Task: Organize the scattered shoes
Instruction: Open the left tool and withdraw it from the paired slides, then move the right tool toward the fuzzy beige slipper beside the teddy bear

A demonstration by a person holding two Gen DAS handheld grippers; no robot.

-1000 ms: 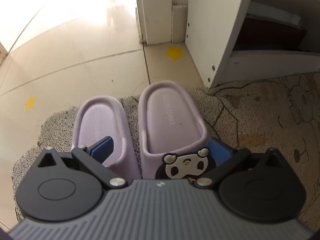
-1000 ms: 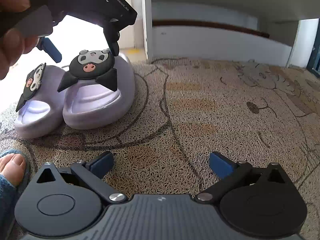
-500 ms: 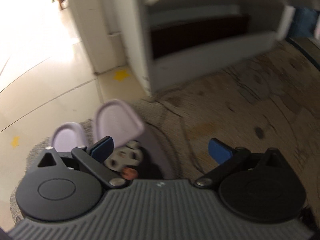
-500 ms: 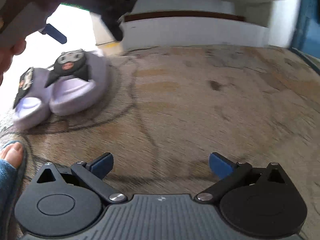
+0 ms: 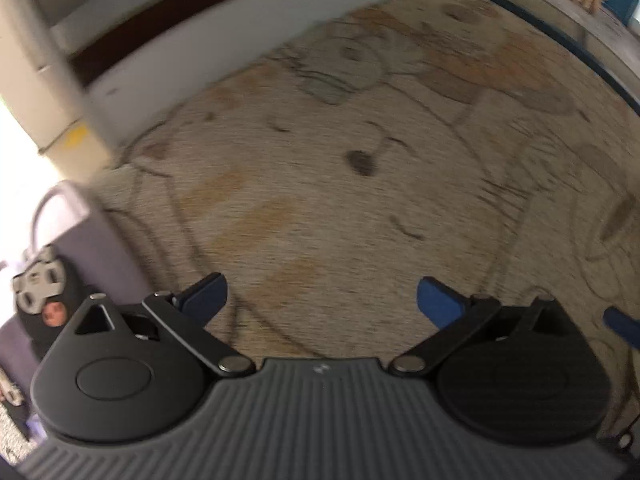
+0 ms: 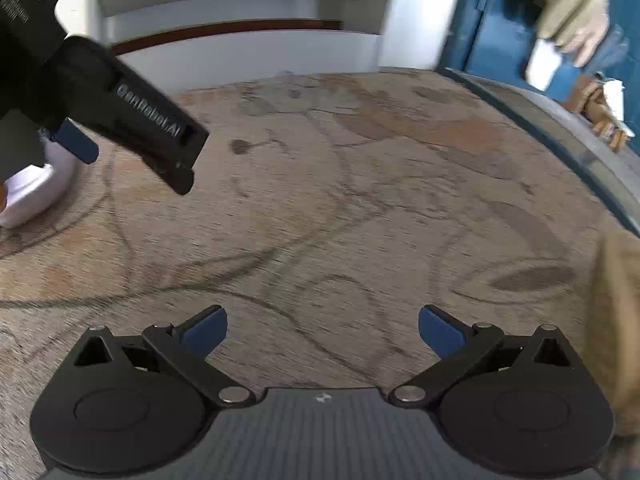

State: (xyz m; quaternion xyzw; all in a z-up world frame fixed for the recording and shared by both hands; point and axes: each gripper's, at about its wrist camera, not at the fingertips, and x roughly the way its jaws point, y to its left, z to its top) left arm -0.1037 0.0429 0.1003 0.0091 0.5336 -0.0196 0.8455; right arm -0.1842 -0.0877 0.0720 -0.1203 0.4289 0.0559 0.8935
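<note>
Left wrist view. Left gripper (image 5: 320,294), black linkage with blue pads: jaws spread wide, nothing between them, hovering over the beige woven mat with brown cartoon line drawing (image 5: 360,168). Lilac foam slipper with a black-and-white cartoon charm (image 5: 80,252): at the far left edge of the picture, on the mat, just beside the gripper's left housing; a second slipper cannot be made out here. White low shelf unit with a dark inner board (image 5: 224,36): along the mat's far edge. The picture is smeared.

Right wrist view. Right gripper (image 6: 322,328), same build: jaws wide apart, empty, above bare mat. The left gripper's black body crosses the upper left. Pale slipper edge (image 6: 28,196): far left, partly hidden behind that body. Blue door (image 6: 500,20) and tan items, too blurred to name, at the upper right.

Risks, as judged. Both claws point away from the slippers; a blind swing of the left housing could nudge the near slipper out of line. The two tools sit close and could collide.
</note>
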